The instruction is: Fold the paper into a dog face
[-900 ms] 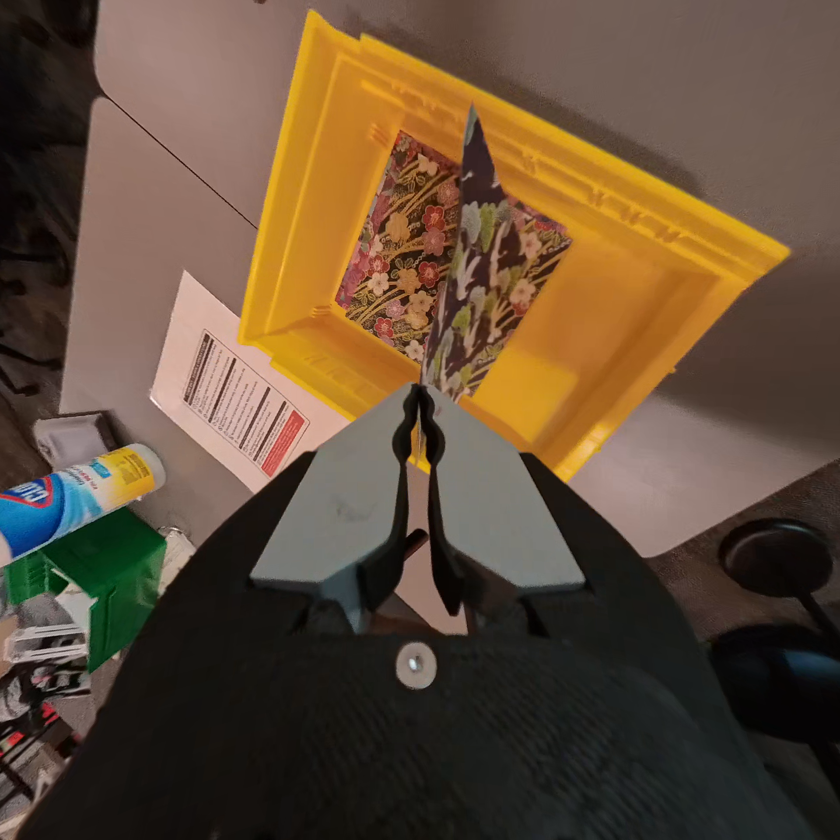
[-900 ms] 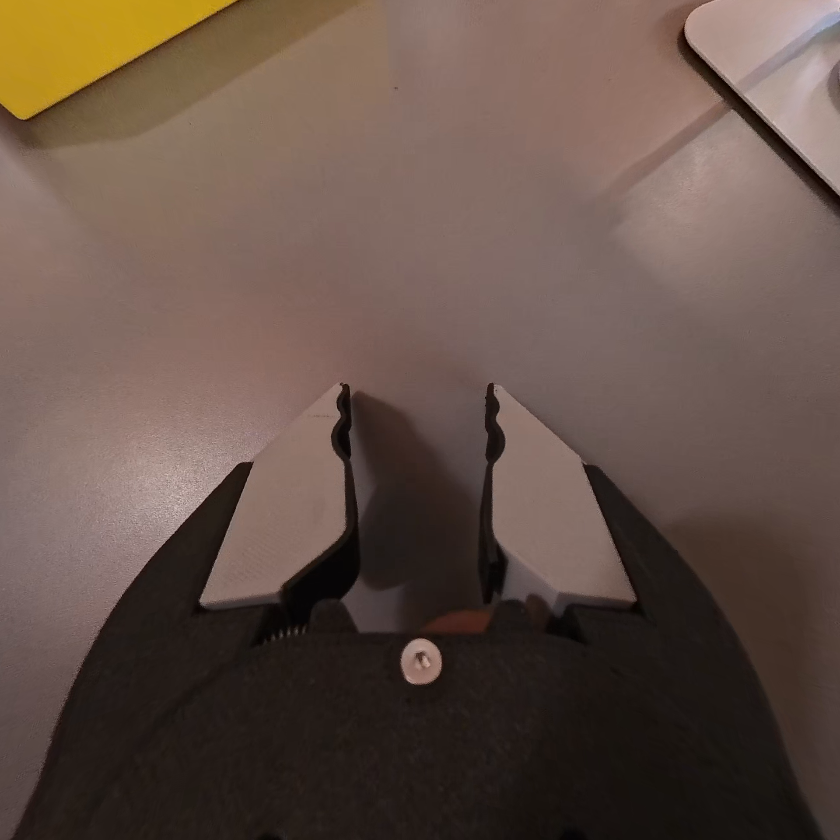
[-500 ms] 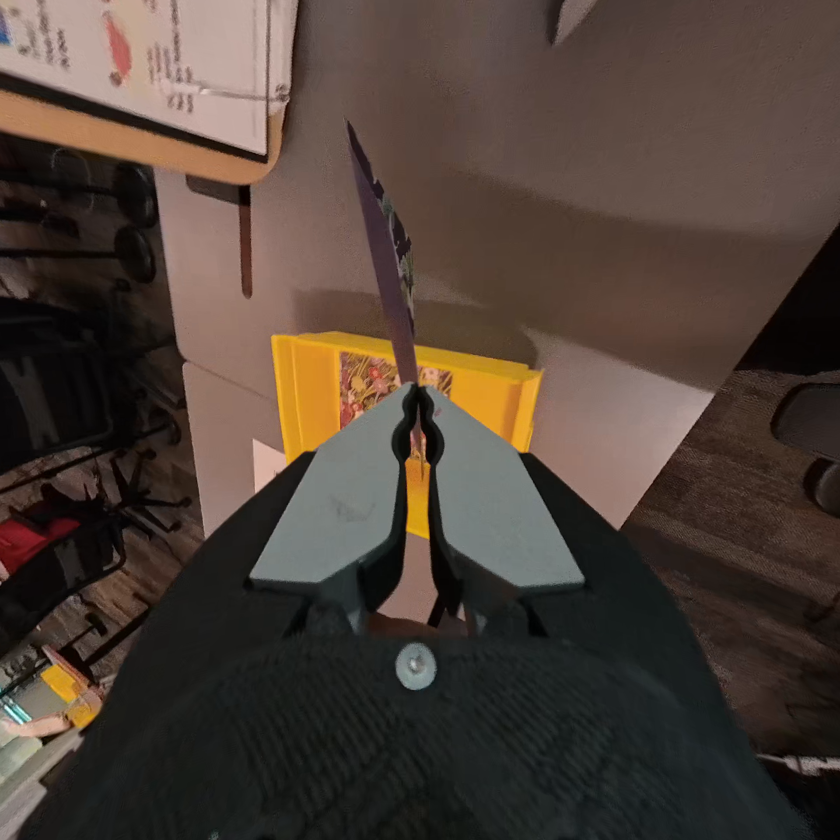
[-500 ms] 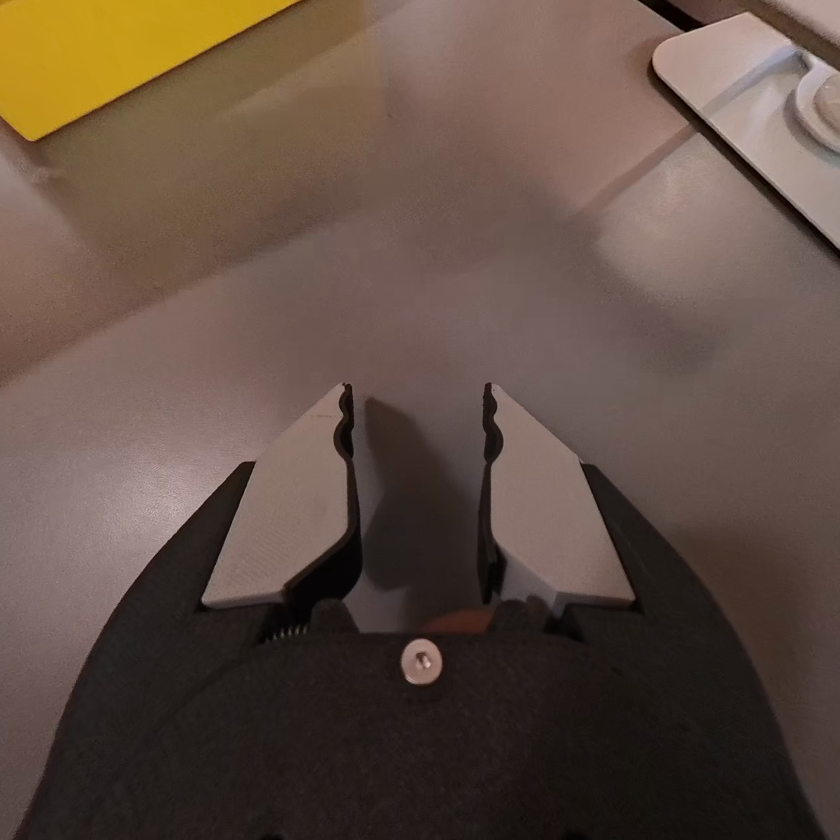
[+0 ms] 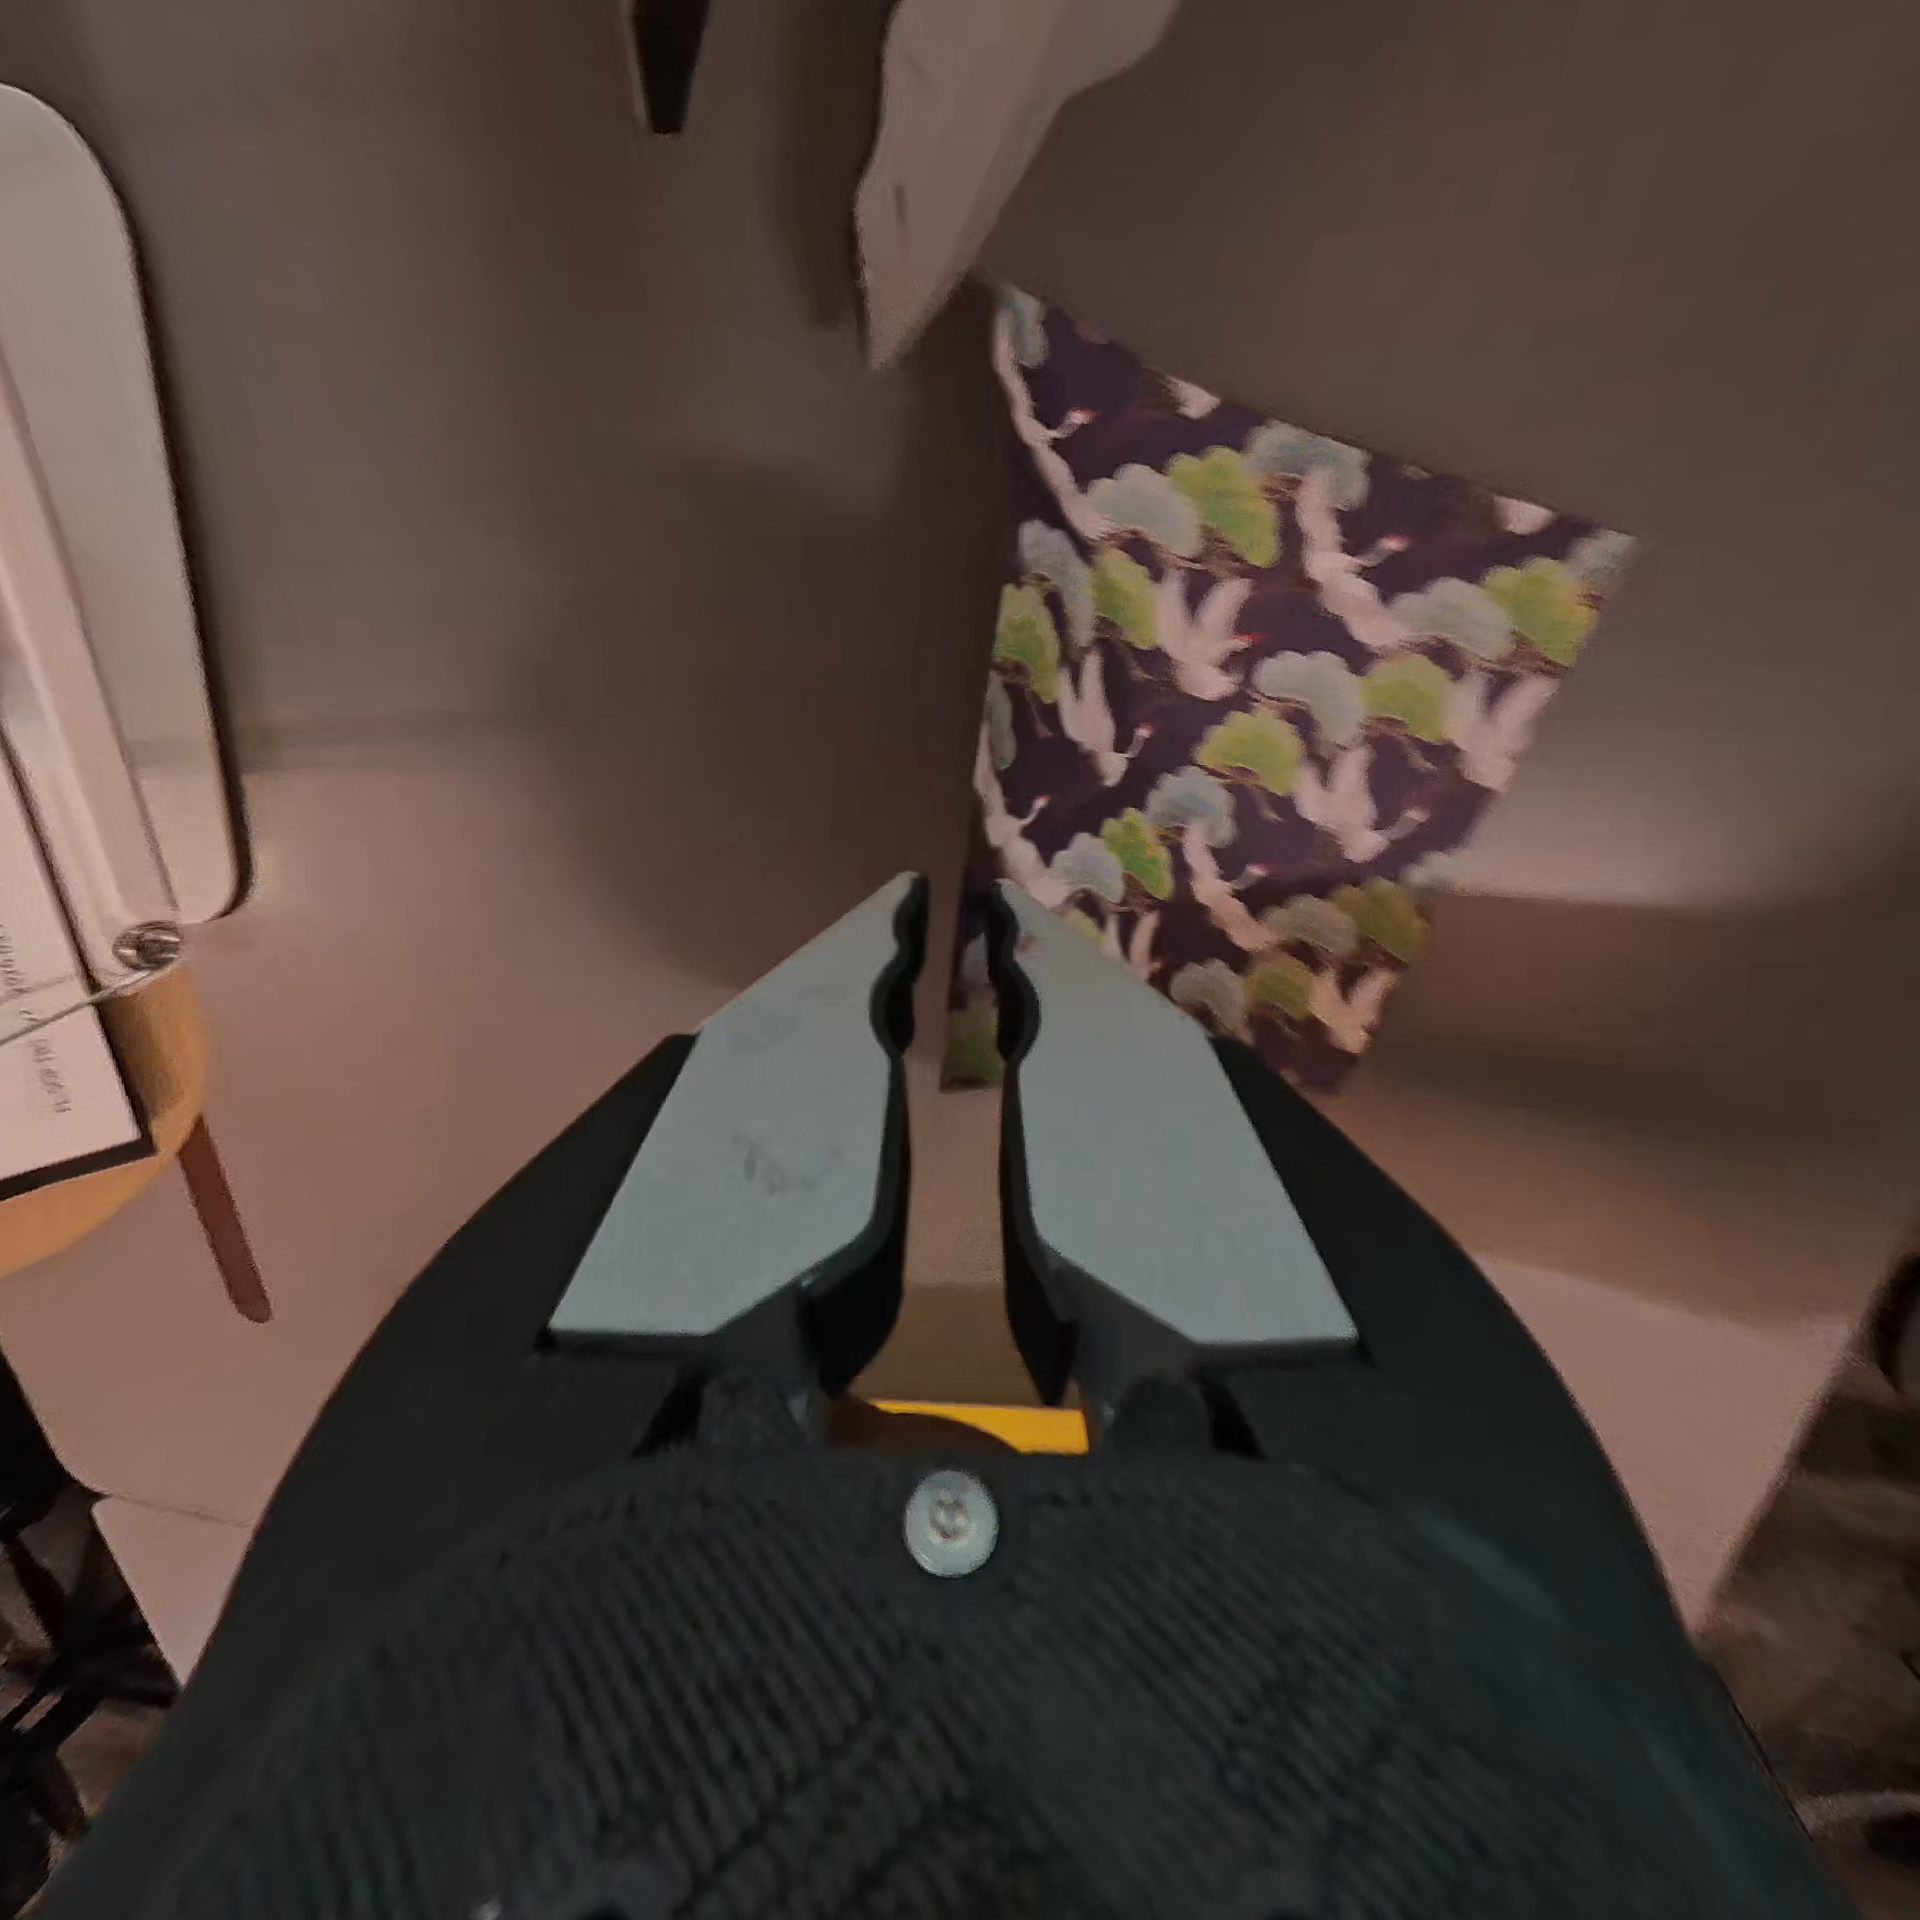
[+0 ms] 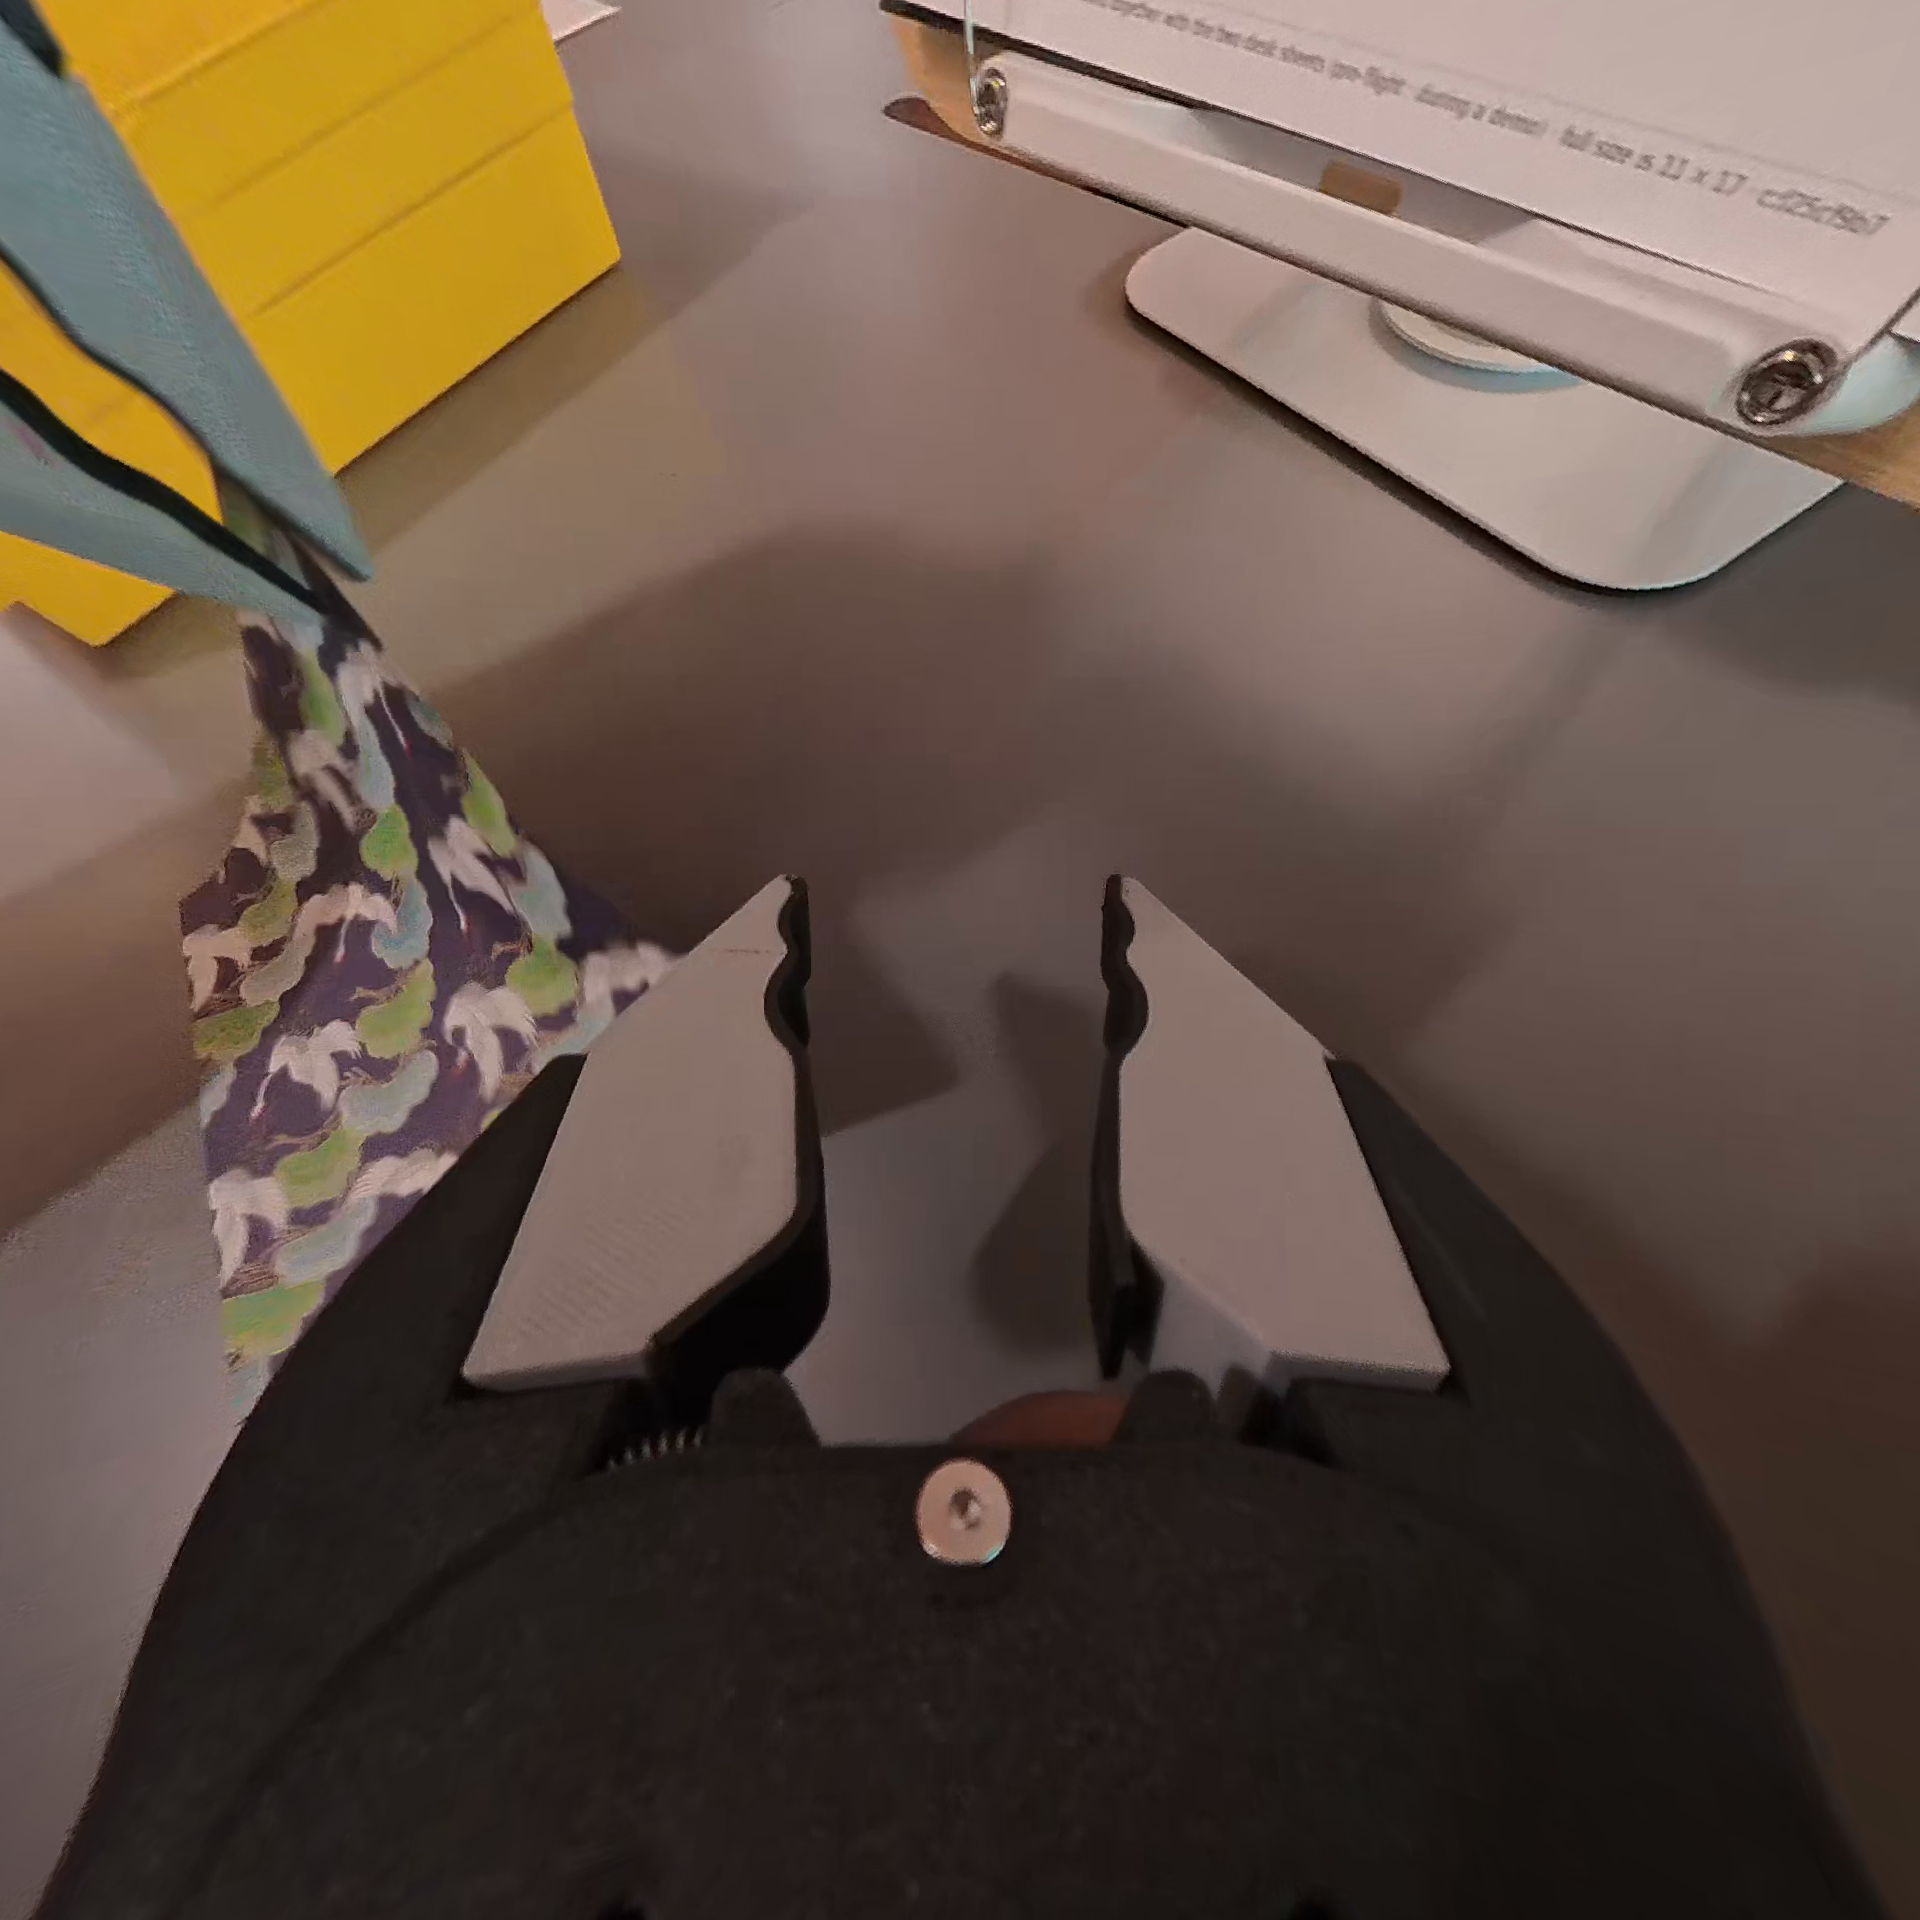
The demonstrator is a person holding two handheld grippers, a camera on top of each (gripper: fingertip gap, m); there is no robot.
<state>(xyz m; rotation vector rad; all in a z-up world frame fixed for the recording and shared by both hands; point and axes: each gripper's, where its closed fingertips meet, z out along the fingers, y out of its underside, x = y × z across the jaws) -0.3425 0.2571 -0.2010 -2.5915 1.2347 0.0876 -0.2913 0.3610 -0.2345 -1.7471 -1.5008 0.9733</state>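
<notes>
Where the left wrist view looks forward along its own fingers, the left tongs [image 5: 956,914] stand parted by a narrow gap, tips not meeting. The paper [image 5: 1247,727], a dark sheet printed with white cranes and green and pale blue trees, spreads from that gap toward 1 o'clock. Its near corner sits between the two tips and partly behind the right finger; whether it still touches either finger I cannot tell, and the sheet is blurred. Under it runs the grey desk [image 5: 520,727]. At 9 o'clock a white stand [image 5: 94,520] with a rounded corner holds printed sheets over a tan wooden foot. At 12 o'clock hangs a pale, blurred shape that I cannot make out. While the right wrist view looks down at the same desk, the right tongs [image 6: 956,904] are spread wide with nothing between them, only bare desk and their shadow. Here the paper lies at 9 o'clock, just beside the right tongs' left finger and partly hidden behind it. Its upper end narrows up to the tips of the left tongs, which reach in from 10 o'clock. Behind them, at 11 o'clock, stands a yellow bin [image 6: 395,208]. The white stand's flat base rests on the desk at 1 o'clock, well apart from the paper.
</notes>
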